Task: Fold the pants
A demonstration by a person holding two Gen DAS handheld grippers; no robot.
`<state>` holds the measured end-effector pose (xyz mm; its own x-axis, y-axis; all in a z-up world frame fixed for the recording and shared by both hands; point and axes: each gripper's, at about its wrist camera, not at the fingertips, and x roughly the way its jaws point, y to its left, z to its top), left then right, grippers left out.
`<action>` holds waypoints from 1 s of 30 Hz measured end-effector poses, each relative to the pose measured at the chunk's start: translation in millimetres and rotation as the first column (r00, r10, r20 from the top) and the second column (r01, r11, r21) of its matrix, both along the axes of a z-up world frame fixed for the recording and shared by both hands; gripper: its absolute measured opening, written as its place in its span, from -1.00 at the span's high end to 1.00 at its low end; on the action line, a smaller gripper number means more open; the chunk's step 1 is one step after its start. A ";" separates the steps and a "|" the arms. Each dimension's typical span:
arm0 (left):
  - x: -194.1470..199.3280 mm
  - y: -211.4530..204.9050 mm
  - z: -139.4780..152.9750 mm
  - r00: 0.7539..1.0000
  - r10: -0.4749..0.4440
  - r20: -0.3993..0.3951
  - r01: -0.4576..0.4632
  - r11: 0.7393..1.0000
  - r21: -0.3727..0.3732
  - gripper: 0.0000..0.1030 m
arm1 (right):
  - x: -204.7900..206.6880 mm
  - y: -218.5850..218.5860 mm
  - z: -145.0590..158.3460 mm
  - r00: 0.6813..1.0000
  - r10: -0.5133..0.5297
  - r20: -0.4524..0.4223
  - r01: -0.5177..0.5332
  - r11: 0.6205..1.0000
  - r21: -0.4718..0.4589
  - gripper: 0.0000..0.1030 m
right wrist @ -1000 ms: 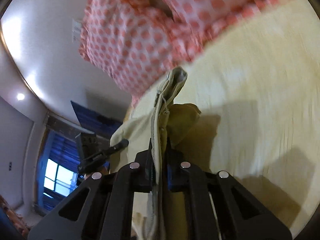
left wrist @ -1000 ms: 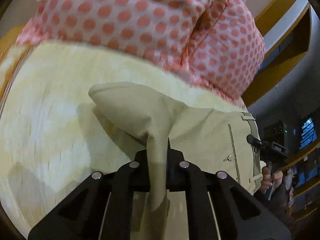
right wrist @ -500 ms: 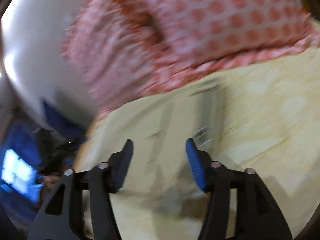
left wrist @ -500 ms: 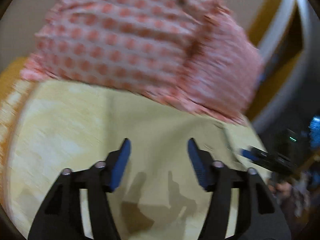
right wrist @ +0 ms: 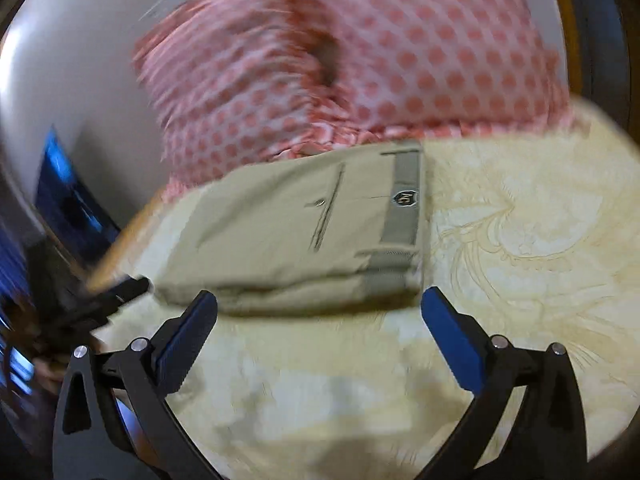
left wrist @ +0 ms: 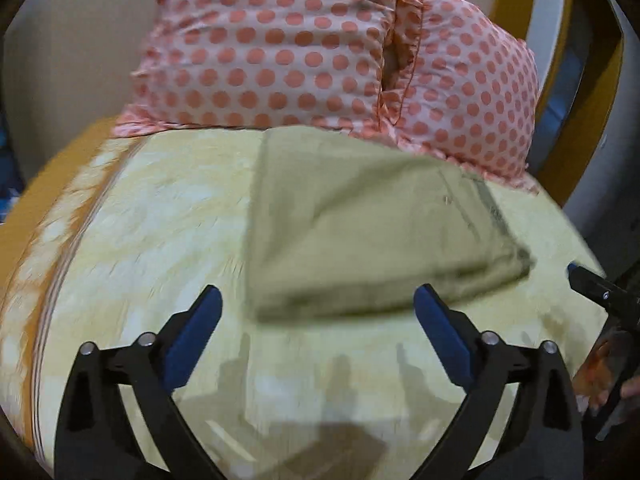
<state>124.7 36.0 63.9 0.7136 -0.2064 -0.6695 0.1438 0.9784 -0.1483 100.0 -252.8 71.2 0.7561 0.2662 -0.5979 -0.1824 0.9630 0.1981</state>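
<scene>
My left claw (left wrist: pixel 316 312) and right claw (right wrist: pixel 318 312) both gape wide and hold nothing, hovering just short of the pants (left wrist: pixel 360 232), which lie folded into a compact stack on the bed (left wrist: pixel 140 248) against the dotted pillow (left wrist: pixel 280 52); I judge the fold done. Only the right view shows the waistband (right wrist: pixel 402 200) and its badge.

Both wrist cams look fwd along my fingers, angled down at the bed, close in. Left cam sits off the folded pants (left wrist: pixel 360 232) near-left side, right cam off their waistband end (right wrist: pixel 304 236). Shared: pants, yellow bedsheet (left wrist: pixel 140 220) (right wrist: pixel 520 240), polka-dot pillows (left wrist: pixel 300 52) (right wrist: pixel 400 48) behind. Each cam catches the other gripper at frame edge.
</scene>
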 end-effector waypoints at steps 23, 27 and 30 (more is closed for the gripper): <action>-59.0 -22.7 -47.7 0.995 0.048 0.086 -0.060 0.987 0.147 -0.97 | -26.5 49.7 -66.9 0.996 -0.089 0.029 0.092 0.981 -0.170 -0.97; -59.3 -23.3 -47.7 0.995 0.047 0.091 -0.060 0.987 0.148 -0.97 | -26.7 49.5 -66.9 0.996 -0.089 0.031 0.093 0.981 -0.169 -0.97; -59.5 -23.4 -47.9 0.995 0.047 0.091 -0.061 0.987 0.148 -0.97 | -26.9 49.4 -67.1 0.996 -0.088 0.031 0.092 0.981 -0.169 -0.97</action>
<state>65.1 12.6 16.0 0.7780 -0.0678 -0.6246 0.0962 0.9953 0.0118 73.2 -203.4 4.1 0.7868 0.0922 -0.6103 -0.0961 0.9950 0.0265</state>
